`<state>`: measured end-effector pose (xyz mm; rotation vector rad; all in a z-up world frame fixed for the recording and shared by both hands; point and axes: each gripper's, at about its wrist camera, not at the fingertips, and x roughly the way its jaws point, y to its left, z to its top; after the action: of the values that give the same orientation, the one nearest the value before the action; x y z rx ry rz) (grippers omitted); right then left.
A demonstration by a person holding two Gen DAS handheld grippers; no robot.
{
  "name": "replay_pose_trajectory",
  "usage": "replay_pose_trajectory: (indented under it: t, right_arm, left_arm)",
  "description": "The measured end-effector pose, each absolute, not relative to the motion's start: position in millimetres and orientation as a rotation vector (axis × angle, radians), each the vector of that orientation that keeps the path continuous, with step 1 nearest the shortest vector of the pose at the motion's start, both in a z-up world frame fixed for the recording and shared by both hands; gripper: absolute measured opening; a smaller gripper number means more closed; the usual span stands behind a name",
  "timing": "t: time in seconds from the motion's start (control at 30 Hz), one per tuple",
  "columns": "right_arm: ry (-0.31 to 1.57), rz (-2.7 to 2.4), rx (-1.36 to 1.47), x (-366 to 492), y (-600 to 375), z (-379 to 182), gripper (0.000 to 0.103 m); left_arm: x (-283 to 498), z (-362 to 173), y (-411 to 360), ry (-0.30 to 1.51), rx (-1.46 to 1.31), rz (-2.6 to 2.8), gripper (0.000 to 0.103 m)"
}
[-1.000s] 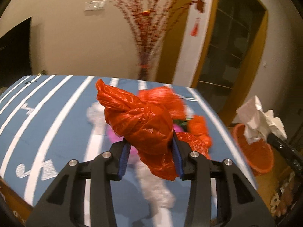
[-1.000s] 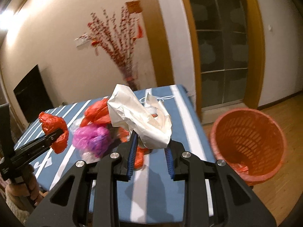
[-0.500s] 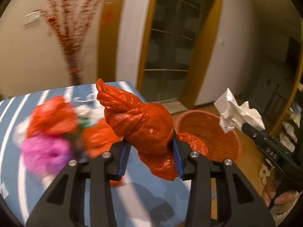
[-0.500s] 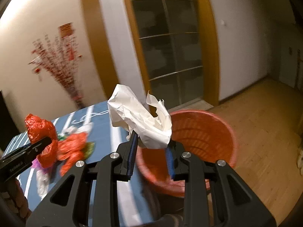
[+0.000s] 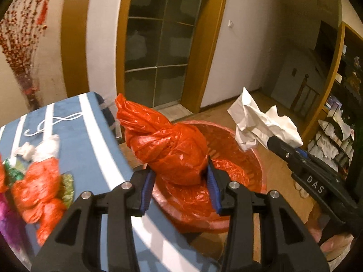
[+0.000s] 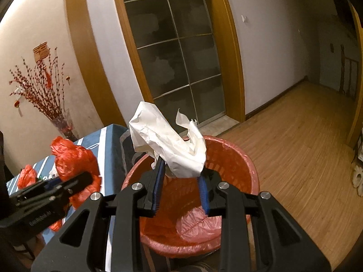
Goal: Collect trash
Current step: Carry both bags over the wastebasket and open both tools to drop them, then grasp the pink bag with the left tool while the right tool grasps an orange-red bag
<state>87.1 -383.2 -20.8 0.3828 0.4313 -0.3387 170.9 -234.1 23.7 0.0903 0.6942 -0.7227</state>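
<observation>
A red plastic bag (image 5: 172,149) in the opening left gripper (image 5: 179,181) and crumpled paper (image 6: 168,145) clenched by the right gripper (image 6: 180,188) are held over the red basket (image 6: 247,165); more trash (image 5: 38,190) is left on the desk (image 5: 90,145).

Blurred trash pile (image 5: 43,190) (cut off left), basket (image 6: 247,165) base hidden

"DAS" in white letters on the black arm of the right gripper (image 5: 264,141), at 4 o'clock in the left wrist view. White lettering on the left gripper (image 6: 89,179) body, 8 o'clock in the right wrist view, too blurred to read.
</observation>
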Motion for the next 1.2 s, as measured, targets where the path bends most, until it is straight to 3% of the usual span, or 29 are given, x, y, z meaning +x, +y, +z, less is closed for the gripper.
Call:
replay_pose_trajectory:
  t: [0.1, 0.27, 0.53, 0.73, 1.2]
  right_arm:
    - [0.436, -0.339, 0.409, 91.2, -392.8, -26.6, 0.028]
    - [0.464, -0.336, 0.446, 101.3, -405.3, -38.1, 0.033]
    - [0.485, -0.373, 0.433, 93.1, -407.8, -45.2, 0.060]
    - [0.497, -0.381, 0.350, 89.6, -388.6, -38.9, 0.063]
    - [0.533, -0.163, 0.262, 113.9, -292.7, -22.1, 0.063]
  left_arm:
    - [186.3, 10.1, -243.6, 0.723, 0.100, -0.728, 0.044]
    - [195.3, -6.4, -257.1, 0.756, 0.126, -0.712, 0.059]
    - [197.7, -17.9, -243.5, 0.785, 0.140, -0.636, 0.076]
    - [179.3, -7.6, -206.2, 0.723, 0.183, -0.542, 0.083]
    - [147.3, 22.4, -55.9, 0.643, 0.083, -0.265, 0.084]
